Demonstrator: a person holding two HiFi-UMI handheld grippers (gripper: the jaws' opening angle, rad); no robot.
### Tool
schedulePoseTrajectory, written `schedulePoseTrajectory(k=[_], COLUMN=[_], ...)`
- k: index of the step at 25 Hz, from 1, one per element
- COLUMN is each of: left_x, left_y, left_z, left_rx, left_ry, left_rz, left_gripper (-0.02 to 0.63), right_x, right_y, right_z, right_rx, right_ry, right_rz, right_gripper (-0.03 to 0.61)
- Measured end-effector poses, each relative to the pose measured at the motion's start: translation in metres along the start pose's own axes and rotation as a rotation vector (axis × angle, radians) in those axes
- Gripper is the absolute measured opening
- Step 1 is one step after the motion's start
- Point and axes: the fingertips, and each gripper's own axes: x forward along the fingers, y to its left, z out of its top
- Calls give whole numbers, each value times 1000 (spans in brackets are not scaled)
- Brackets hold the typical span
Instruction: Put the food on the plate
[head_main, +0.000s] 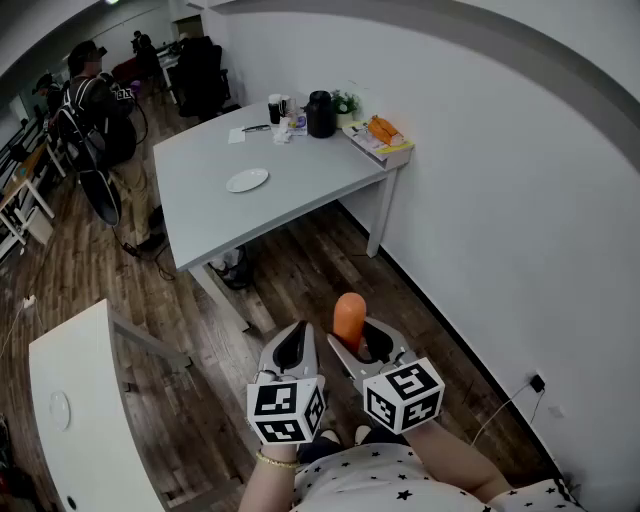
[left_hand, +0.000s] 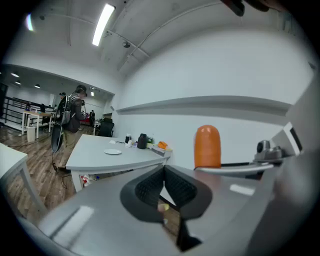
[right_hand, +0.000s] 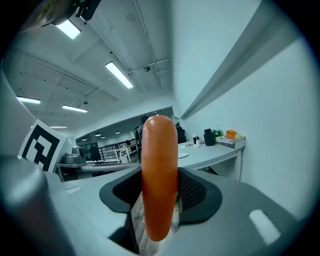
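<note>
An orange sausage (head_main: 348, 318) stands upright between the jaws of my right gripper (head_main: 362, 345), which is shut on it; it fills the middle of the right gripper view as a long orange sausage (right_hand: 159, 175). My left gripper (head_main: 292, 345) is beside it, shut and empty, its black pads (left_hand: 165, 187) touching. From the left gripper view the sausage (left_hand: 207, 146) pokes up at right. A small white plate (head_main: 247, 180) lies on the grey table (head_main: 200, 215) far ahead; the plate (left_hand: 113, 152) is small in the left gripper view. Both grippers hang over the wooden floor, well short of the table.
The table's far end carries a black jug (head_main: 321, 114), cups, a small plant and a box with orange items (head_main: 381, 136). A person (head_main: 95, 110) stands left of the table. A white wall runs along the right. Another white table (head_main: 85, 400) is at lower left.
</note>
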Motion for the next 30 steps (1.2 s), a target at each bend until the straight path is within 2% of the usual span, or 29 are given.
schedulePoseTrajectory(k=[8,16,24,30], left_x=[-12,-4,55,119], left_y=[49,92,125,156], left_z=[-4,-1,15,47], left_rx=[-27,-46,-51,-47], left_ry=[-27,-26,-38,-53], left_rz=[54,122,170,204], left_gripper=[6,6,6,6], right_x=[35,72,135,202], right_y=[29,40,7,-34], right_z=[-14,-7,14,50], right_rx=[-8,-22,-39,-52], right_ry=[37,48,36,37], right_rz=[46,93,135,167], right_gripper=[215,215,215,215])
